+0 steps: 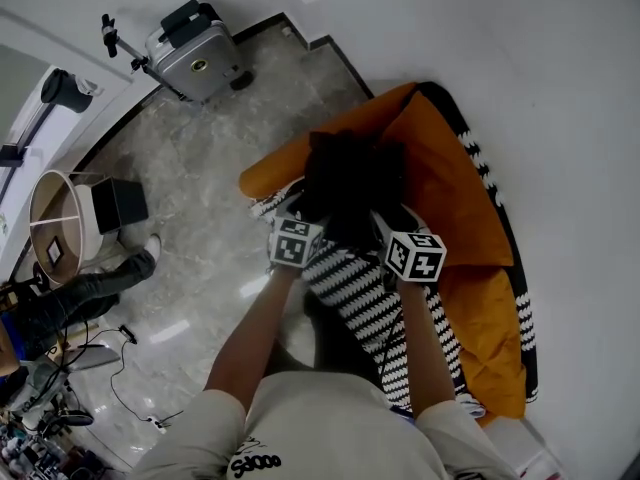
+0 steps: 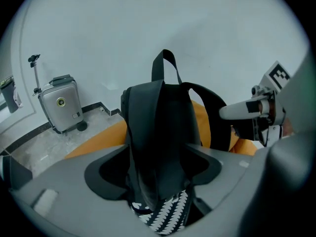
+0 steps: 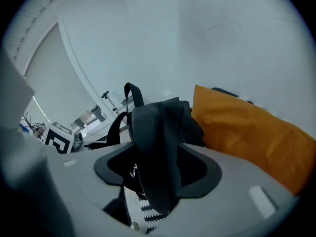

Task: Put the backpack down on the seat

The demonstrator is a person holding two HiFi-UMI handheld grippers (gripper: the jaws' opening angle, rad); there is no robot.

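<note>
Release step. The black fabric backpack [image 1: 350, 178] already sits on the orange cushioned seat [image 1: 465, 218], just ahead of both tools. The left tool [image 2: 159, 168] and right tool [image 3: 159, 168] are both open, each with a black shoulder strap [image 2: 150, 132] hanging loose between its jaws, pads not pressing. The pack stands upright, long axis near vertical, carry loop up and strap side facing the tools. Next move, I'd judge: draw both tools straight back off the straps without snagging or tipping it.

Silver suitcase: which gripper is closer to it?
Left. The left gripper is at the backpack, toward the silver suitcase; the right gripper is farther, by the orange cushion.
</note>
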